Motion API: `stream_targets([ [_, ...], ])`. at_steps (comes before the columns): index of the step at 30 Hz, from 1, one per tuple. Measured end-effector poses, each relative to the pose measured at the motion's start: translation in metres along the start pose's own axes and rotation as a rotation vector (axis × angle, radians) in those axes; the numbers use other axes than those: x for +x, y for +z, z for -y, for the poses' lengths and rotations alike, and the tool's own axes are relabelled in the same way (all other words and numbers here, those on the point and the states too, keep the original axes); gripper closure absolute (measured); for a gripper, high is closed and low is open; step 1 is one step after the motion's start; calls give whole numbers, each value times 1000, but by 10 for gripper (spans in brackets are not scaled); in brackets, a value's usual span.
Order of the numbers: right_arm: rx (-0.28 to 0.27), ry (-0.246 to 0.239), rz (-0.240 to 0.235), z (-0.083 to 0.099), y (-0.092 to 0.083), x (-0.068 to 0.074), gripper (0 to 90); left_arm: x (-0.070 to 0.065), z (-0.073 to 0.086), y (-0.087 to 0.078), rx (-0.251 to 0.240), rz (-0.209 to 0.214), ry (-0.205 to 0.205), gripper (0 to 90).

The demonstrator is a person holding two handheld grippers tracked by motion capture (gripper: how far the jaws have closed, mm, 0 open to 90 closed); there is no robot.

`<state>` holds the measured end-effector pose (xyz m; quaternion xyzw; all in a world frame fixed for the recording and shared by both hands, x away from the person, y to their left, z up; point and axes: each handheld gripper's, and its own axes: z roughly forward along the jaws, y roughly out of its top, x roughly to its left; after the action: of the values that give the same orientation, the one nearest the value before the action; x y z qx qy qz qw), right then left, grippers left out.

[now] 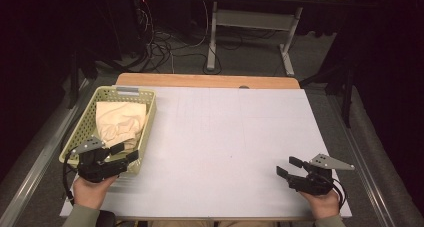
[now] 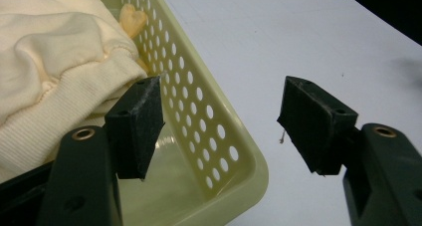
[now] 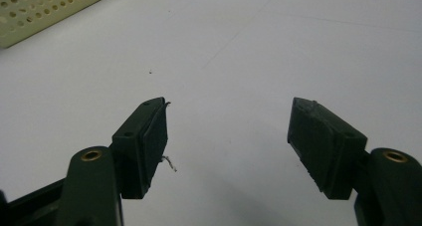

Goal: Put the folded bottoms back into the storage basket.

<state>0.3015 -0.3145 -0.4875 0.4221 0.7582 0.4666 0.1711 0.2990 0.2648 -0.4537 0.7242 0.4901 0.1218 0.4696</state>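
With left gripper (image 1: 124, 153) nearer, jaws wide, nothing held, straddling near wall of basket (image 1: 145, 133): cream garment (image 1: 118, 123) inside, just beyond inner jaw. Right gripper (image 1: 288, 167) open, empty, well apart.

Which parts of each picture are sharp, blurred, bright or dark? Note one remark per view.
High view: the white table sheet is evenly lit, the room behind is dark. Left gripper view: the cream cloth is bright and soft-focused, the basket rim shines faintly. Right gripper view: the right gripper jaws are sharp, with faint shadows beneath them.
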Motion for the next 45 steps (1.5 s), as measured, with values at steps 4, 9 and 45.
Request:
stream_targets([
  [4, 0, 1, 0, 0, 0, 0, 324, 0, 2, -1, -2, -3, 4, 324],
  [9, 1, 1, 0, 0, 0, 0, 324, 1, 5, -2, -6, -6, 0, 324],
  [45, -6, 0, -1, 1, -3, 0, 322, 6, 26, -8, -53, -63, -6, 324],
])
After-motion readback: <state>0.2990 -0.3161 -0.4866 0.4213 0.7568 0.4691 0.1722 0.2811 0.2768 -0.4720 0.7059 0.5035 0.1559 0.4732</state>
